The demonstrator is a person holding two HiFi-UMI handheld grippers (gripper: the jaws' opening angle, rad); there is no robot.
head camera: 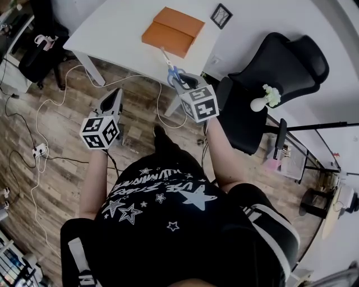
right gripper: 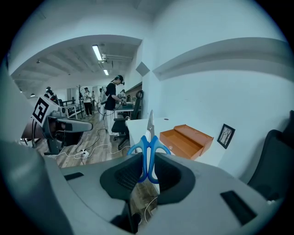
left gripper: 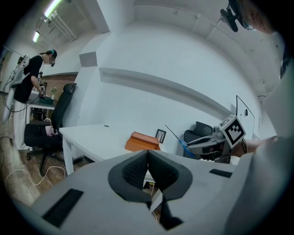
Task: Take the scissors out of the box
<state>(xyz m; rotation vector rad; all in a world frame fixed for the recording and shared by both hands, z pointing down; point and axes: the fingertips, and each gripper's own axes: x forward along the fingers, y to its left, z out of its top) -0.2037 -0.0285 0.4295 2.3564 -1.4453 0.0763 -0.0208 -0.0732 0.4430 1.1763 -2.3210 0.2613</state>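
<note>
My right gripper (right gripper: 148,169) pinches the scissors (right gripper: 149,140) by the blue handles, clear of the box (right gripper: 187,139) at 1 o'clock. My left gripper (left gripper: 148,170) is clenched on nothing. That thin pinch could let them pivot and drop.

1. A white table (head camera: 115,28) stands against the wall.
2. An open orange box (head camera: 173,31) lies on it.
3. A small framed picture (head camera: 221,15) stands beyond the box, near the wall.
</note>
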